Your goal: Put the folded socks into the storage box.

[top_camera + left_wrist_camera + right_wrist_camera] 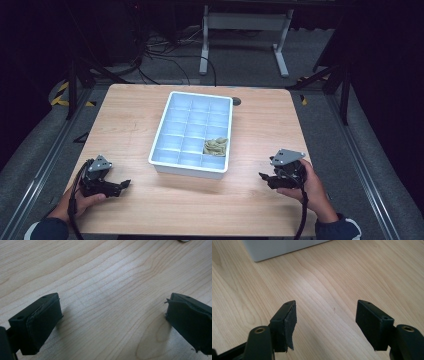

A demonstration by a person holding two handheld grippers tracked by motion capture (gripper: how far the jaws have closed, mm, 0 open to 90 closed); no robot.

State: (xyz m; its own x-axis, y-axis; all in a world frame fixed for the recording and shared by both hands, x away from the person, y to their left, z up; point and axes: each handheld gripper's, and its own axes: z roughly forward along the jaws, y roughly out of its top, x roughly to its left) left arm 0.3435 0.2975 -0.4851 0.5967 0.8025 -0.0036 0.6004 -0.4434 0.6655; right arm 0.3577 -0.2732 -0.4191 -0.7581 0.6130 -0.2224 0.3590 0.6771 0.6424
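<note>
Pale wood-grain laminate covers the bench (125,120), its streaked pattern and a faint knot running under both cameras.

Nearest the person, the left gripper (125,184) rests low at the front left of the bench, held in a hand (87,200). In the left gripper view its black, blocky jaws stand wide apart with bare wood between them, and the rubbery pads look scuffed at the edges. The right gripper (263,176) sits at the front right in the other hand (310,187), a grey three-cornered plate on top. Its jaws are likewise spread and hold nothing, and one pad is frayed and peeling at its lower corner.

Between the two and farther back stands a white rectangular plastic tray (165,127) divided into a grid of small compartments, its smooth matt wall showing at the top of the right gripper view (284,248). A crumpled olive-green piece of soft, cloth-like material (215,145) lies in a compartment of the tray's right column, one row back from the near edge.

Judging by this, one piece is sorted and the other compartments are empty. No loose piece lies on the bench, so the work seems at a pause or finished.

Beyond the bench, a small dark round object (236,101) sits by the tray's far corner, and cables trail over the grey floor.
</note>
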